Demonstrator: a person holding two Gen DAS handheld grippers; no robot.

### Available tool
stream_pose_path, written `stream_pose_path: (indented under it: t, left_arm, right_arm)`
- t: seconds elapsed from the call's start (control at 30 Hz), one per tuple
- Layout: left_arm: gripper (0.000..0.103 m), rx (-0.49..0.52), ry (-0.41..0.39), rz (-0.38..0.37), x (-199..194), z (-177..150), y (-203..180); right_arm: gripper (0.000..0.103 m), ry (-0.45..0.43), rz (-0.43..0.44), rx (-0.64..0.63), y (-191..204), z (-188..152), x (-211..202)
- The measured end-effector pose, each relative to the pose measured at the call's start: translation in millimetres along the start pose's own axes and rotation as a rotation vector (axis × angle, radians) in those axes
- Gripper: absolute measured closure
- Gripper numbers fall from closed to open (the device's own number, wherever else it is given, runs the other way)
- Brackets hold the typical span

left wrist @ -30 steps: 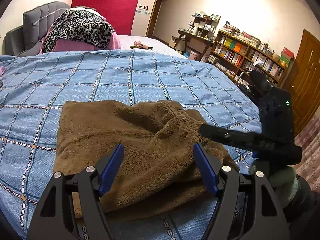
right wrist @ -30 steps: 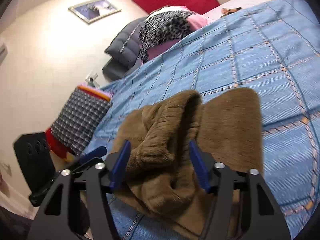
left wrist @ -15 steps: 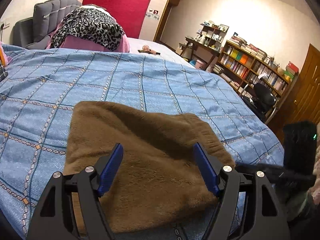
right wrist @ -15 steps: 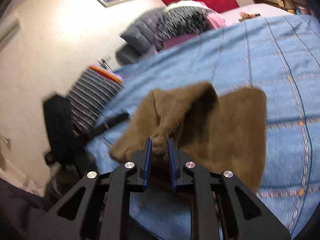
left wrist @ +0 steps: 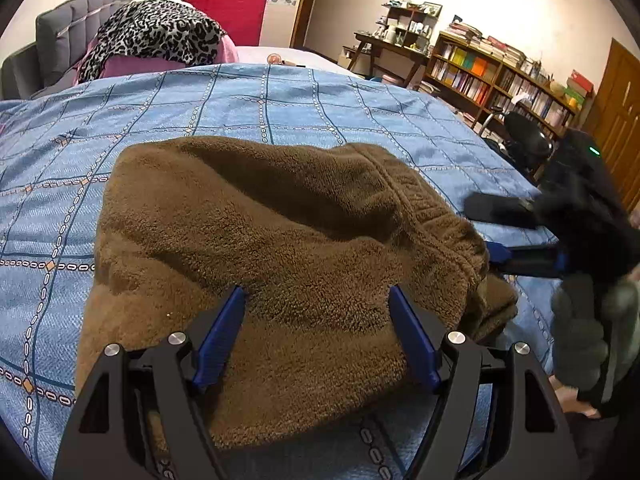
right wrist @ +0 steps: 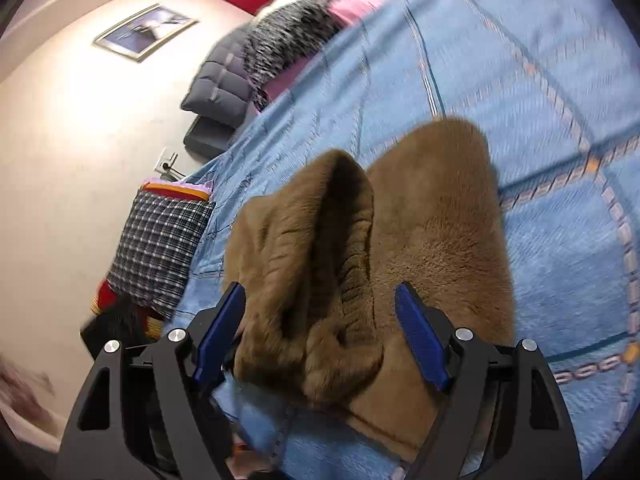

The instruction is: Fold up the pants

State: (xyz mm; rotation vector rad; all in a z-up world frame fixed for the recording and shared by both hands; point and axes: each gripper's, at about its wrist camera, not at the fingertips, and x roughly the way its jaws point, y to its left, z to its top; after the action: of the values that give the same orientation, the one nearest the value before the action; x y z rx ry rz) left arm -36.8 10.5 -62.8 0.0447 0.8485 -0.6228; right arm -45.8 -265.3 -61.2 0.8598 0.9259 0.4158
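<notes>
The brown fleece pants (left wrist: 280, 248) lie folded in a thick bundle on the blue checked bedspread (left wrist: 248, 100). Their ribbed waistband (left wrist: 448, 220) bulges at the right edge. My left gripper (left wrist: 318, 320) is open, its blue pads just over the bundle's near side. My right gripper (left wrist: 508, 236) shows at the right edge of the bundle, fingers apart. In the right wrist view my right gripper (right wrist: 320, 320) is open, with the pants (right wrist: 432, 240) and their raised waistband fold (right wrist: 340, 232) between and beyond the pads, not pinched.
A leopard-print blanket (left wrist: 156, 36) and grey headboard (left wrist: 60, 28) are at the bed's far end. A bookshelf (left wrist: 500, 76), desk and wooden door (left wrist: 616, 112) stand to the right. A plaid cushion (right wrist: 160, 248) sits by the wall beside the bed.
My right gripper was shut on the waistband fold half a second ago and has now opened, letting it go. The waistband now rests on the bundle. The left gripper stayed open.
</notes>
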Motion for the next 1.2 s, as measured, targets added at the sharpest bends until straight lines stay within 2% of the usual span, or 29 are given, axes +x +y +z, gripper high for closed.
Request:
stream_pose_path:
  t: [0.2,0.33,0.5,0.57,0.63,0.7,0.83,1.07,1.2]
  left_arm:
    - [0.029,-0.003,-0.005,-0.012,0,-6,3]
    - [0.029,-0.006,-0.006,-0.019,-2,-5,5]
    - [0.029,-0.030,-0.009,-0.033,-5,-3,10]
    - [0.029,-0.036,-0.010,-0.035,-5,-3,11]
    - [0.029,-0.034,-0.012,-0.031,-6,-3,10]
    - [0.029,-0.038,-0.012,-0.033,-7,-2,10]
    - [0.029,-0.059,-0.016,-0.041,-12,3,13]
    - [0.029,-0.067,-0.073,-0.057,-28,23,10]
    - [0.029,-0.043,-0.086,-0.075,-30,32,1]
  right_arm:
    - [0.024,0.041,-0.045,-0.036,5,12,25]
    - [0.033,0.053,-0.048,-0.074,16,10,31]
    - [0.036,0.080,-0.074,-0.122,25,3,40]
    - [0.042,0.087,-0.101,-0.129,26,3,46]
    - [0.057,0.082,-0.111,-0.136,29,4,46]
    - [0.068,0.075,-0.103,-0.152,33,3,44]
    - [0.079,0.022,-0.107,-0.220,51,1,32]
    - [0.081,-0.102,-0.066,-0.277,73,15,-17]
    - [0.081,-0.159,-0.087,-0.271,62,19,-50]
